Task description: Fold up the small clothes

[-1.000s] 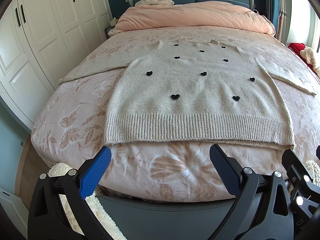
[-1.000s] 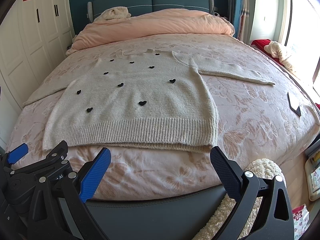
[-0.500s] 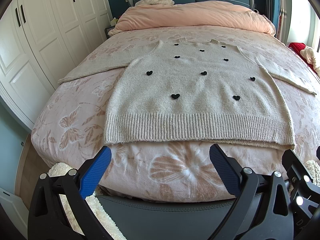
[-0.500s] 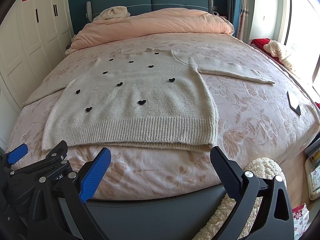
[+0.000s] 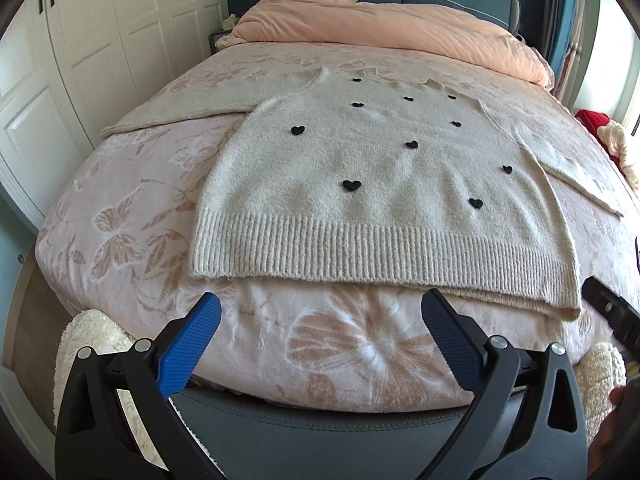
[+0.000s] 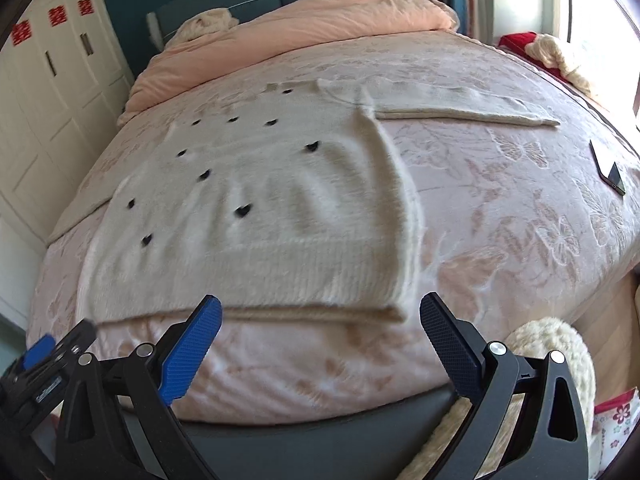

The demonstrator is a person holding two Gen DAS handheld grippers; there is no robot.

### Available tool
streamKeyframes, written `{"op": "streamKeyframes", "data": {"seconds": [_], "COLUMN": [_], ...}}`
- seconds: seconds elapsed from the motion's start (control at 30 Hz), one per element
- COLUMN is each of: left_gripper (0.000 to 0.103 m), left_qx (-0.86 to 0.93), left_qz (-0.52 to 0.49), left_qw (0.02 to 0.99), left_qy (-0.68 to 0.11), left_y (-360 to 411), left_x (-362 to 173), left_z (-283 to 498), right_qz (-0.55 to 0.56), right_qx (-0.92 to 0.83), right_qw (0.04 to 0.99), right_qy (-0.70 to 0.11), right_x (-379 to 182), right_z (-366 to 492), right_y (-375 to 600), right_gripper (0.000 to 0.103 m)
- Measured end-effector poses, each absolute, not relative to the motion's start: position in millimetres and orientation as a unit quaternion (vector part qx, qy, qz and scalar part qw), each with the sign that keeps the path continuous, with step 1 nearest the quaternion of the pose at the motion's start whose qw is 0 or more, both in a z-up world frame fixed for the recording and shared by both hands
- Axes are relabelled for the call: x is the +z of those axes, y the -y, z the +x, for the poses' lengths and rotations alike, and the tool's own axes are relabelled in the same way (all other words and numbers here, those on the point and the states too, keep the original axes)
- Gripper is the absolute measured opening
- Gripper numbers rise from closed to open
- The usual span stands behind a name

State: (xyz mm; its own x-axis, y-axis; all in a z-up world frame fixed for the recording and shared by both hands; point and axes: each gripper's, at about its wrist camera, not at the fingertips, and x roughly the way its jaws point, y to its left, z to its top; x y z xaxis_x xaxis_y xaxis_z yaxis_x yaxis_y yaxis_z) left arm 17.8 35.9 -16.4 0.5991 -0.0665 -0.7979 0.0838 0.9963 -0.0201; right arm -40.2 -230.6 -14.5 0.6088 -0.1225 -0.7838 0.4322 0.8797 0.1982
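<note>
Your cream sweater with black hearts lies spread flat on the bed, both sleeves out to the sides, laid so for folding, I judge. Your left tool and right tool both hover released and empty just short of the ribbed hem, near the foot edge. You have bare bedspread on either side; a phone lies well right.

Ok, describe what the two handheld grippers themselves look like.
The left gripper and right gripper look alike: two fingers faced with ribbed blue pads, carried on black angular frames with triangular cut-outs and silver pivot bolts. A small white label, unreadable, sits on the left gripper's body in the right wrist view. No cables or sleeves show.
</note>
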Motion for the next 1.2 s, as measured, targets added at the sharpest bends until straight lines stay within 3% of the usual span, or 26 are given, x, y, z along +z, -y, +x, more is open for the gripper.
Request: {"op": "streamKeyframes", "data": {"seconds": [0.33,0.53,0.57,0.63,0.7,0.87,1.0,1.07,1.17,1.2], "left_gripper": [0.098,0.098,0.098,0.098,0.098,0.098,0.098,0.098,0.098,0.098], "left_qx": [-0.010,0.009,0.010,0.010,0.008,-0.003,-0.022,-0.032,-0.054,-0.062], "left_qz": [-0.040,-0.039,-0.037,-0.031,-0.024,-0.024,-0.077,-0.105,-0.138,-0.144], "left_qw": [0.886,0.876,0.874,0.871,0.870,0.871,0.872,0.872,0.872,0.873], "left_qy": [-0.462,-0.480,-0.484,-0.490,-0.493,-0.491,-0.483,-0.476,-0.466,-0.463], "left_y": [-60.6,-64.1,-64.3,-63.1,-61.2,-60.6,-65.2,-65.9,-63.6,-61.4], "left_x": [-27.0,-39.9,-42.7,-48.1,-52.3,-53.5,-48.1,-43.3,-31.1,-25.9], "left_z": [74.6,97.9,100.8,105.2,110.2,119.3,127.3,134.6,152.9,162.1], "right_qz": [0.356,0.450,0.458,0.466,0.467,0.421,0.322,0.275,0.227,0.218], "right_qx": [-0.294,-0.381,-0.381,-0.375,-0.363,-0.248,-0.032,0.063,0.122,0.117], "right_qw": [0.816,0.744,0.741,0.740,0.745,0.839,0.917,0.922,0.913,0.911], "right_qy": [-0.349,-0.315,-0.309,-0.310,-0.310,-0.241,-0.233,-0.264,-0.317,-0.330], "right_x": [-33.0,-78.0,-82.5,-90.2,-91.3,-19.1,61.3,70.8,43.9,31.8], "right_z": [54.2,75.6,78.2,89.5,101.8,159.1,234.3,269.5,302.9,305.5], "right_y": [536.1,640.5,648.4,657.6,659.4,609.1,470.0,387.7,296.3,279.9], "right_gripper": [0.098,0.094,0.087,0.063,0.009,0.009,0.011,0.016,0.037,0.037]}}
